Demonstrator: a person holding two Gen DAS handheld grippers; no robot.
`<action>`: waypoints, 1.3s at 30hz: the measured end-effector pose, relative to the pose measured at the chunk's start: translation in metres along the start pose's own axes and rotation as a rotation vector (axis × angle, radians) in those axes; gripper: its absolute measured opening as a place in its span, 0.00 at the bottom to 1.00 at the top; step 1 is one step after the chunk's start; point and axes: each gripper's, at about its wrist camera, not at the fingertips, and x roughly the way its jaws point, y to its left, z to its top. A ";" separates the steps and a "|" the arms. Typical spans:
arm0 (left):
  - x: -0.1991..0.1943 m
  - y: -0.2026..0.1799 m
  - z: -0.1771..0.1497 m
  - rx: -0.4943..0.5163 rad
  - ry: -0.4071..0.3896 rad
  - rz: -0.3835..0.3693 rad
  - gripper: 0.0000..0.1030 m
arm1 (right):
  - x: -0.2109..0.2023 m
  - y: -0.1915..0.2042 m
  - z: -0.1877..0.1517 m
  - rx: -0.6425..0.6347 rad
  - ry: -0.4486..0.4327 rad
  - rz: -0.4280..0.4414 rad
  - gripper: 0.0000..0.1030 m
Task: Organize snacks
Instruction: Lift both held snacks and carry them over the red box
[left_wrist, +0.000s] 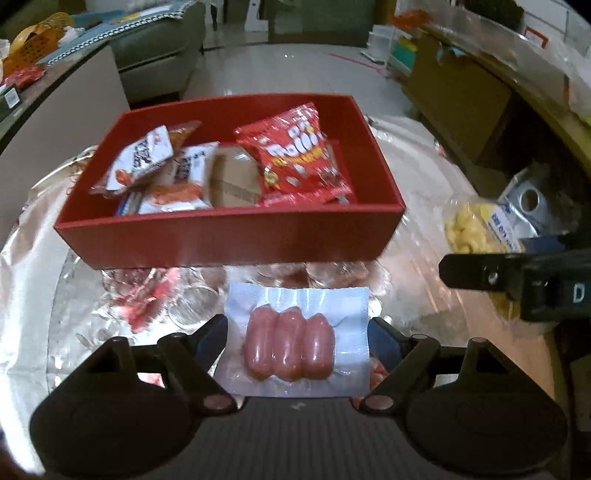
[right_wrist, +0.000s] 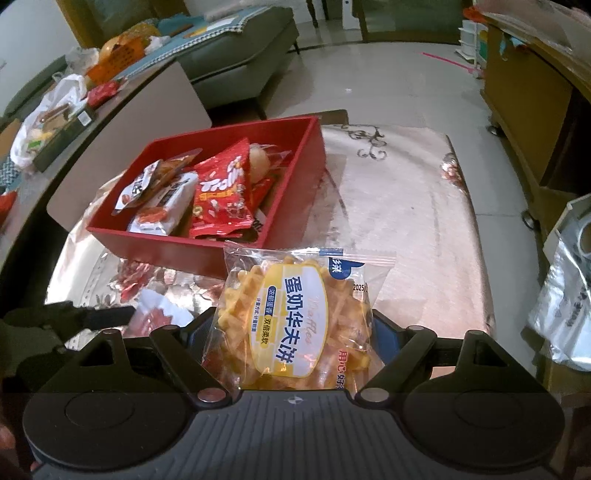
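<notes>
Floral-clothed table (right_wrist: 406, 206), red box (right_wrist: 291, 206) resting on it

red box (left_wrist: 229, 236), pink sausages (left_wrist: 290, 345), yellow waffle bag (right_wrist: 295, 321), floral tablecloth (right_wrist: 406, 206)

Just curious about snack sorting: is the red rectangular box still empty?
No, the red rectangular box already holds several packets, including a red crinkly snack bag and white wrappers.

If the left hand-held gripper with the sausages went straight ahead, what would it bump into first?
Probably the near wall of the red box. The left hand-held gripper holds the sausage pack, and that wall stands right ahead of it, though depth is hard to judge.
</notes>
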 end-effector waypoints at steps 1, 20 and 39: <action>0.001 0.002 0.001 -0.003 -0.006 0.000 0.74 | 0.001 0.002 0.001 -0.004 0.000 0.001 0.85; -0.009 0.026 0.005 -0.010 -0.080 0.046 0.74 | 0.018 0.044 0.015 -0.081 0.020 0.006 0.85; -0.016 0.055 0.003 -0.056 -0.099 0.083 0.74 | 0.031 0.060 0.015 -0.124 0.062 0.009 0.85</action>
